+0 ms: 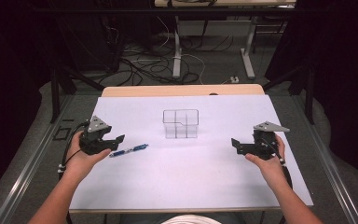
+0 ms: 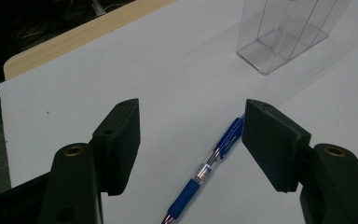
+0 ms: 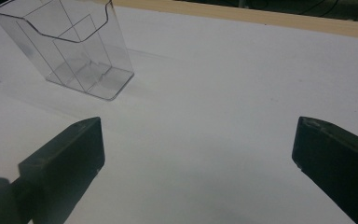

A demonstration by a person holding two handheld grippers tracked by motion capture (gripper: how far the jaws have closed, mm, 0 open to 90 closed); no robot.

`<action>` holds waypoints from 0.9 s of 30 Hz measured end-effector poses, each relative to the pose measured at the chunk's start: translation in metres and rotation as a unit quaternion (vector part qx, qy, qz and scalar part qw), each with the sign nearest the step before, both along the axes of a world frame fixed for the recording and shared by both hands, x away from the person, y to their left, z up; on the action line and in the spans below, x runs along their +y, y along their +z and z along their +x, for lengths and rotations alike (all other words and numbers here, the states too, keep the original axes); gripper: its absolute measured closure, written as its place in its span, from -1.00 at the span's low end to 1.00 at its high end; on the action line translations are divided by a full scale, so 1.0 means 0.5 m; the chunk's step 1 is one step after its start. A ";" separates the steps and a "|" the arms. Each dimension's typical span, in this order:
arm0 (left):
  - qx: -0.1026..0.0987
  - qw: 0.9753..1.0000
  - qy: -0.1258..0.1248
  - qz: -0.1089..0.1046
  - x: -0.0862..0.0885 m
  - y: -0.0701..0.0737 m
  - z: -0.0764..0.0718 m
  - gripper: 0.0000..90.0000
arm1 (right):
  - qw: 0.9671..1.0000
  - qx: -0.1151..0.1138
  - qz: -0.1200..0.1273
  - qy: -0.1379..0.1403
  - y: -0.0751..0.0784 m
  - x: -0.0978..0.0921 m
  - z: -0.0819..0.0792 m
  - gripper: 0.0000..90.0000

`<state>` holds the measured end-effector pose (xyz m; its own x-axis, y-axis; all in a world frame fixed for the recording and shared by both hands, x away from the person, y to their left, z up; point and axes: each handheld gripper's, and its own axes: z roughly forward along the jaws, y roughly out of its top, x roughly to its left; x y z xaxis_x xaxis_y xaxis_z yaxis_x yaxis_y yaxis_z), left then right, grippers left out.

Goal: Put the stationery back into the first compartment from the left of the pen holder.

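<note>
One blue pen [image 1: 129,150] lies flat on the white table [image 1: 191,172], just in front of the left gripper [image 1: 116,141], with its tip end toward that gripper and its clip end pointing toward the middle of the table. In the left gripper view the pen [image 2: 205,172] runs up between the two black jaws, which stand spread apart on either side of it without closing on it; the clip end sits close against the right-hand jaw, and whether it touches cannot be told. The pen's tip is cut off by the bottom edge of that view.

Farther out, near the middle of the table, stands one clear plastic holder [image 1: 181,123], upright, with inner walls that split it into compartments. It holds nothing. Its exact number of compartments is hard to make out through the see-through walls. In the left gripper view the holder [image 2: 284,39] is cut off at the top; in the right gripper view the holder [image 3: 72,51] shows nearly whole, with a sliver of blue at the left edge.

The right gripper [image 1: 234,144] is held well apart from the pen and the holder, over bare table, its jaws wide open and gripping nothing. There are two grippers, one in each hand [image 1: 81,158].
</note>
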<state>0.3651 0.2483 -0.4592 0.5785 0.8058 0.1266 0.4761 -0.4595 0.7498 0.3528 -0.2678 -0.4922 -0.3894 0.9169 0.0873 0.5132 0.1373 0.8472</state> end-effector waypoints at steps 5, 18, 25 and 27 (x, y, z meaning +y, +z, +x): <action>-0.004 1.000 -0.019 0.007 -0.004 0.004 0.009 -0.17 | 1.000 -0.001 -0.004 0.003 0.000 0.000 -0.001 -0.94; 0.020 0.995 -0.068 0.068 -0.033 -0.012 0.040 -0.10 | 1.000 0.001 -0.016 0.011 -0.003 0.002 -0.004 -1.00; 0.049 0.992 -0.079 0.083 -0.048 -0.034 0.057 0.04 | 1.000 0.001 -0.020 0.018 -0.004 0.006 -0.005 -1.00; 0.061 0.990 -0.085 0.095 -0.051 -0.038 0.061 0.07 | 1.000 0.001 -0.021 0.019 -0.005 0.007 -0.005 -1.00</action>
<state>0.3957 0.2226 -0.4783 0.7238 0.6640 0.1876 0.4615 -0.6680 0.5838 0.3505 -0.2643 -0.4948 -0.4237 0.9044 0.0499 0.5079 0.1916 0.8398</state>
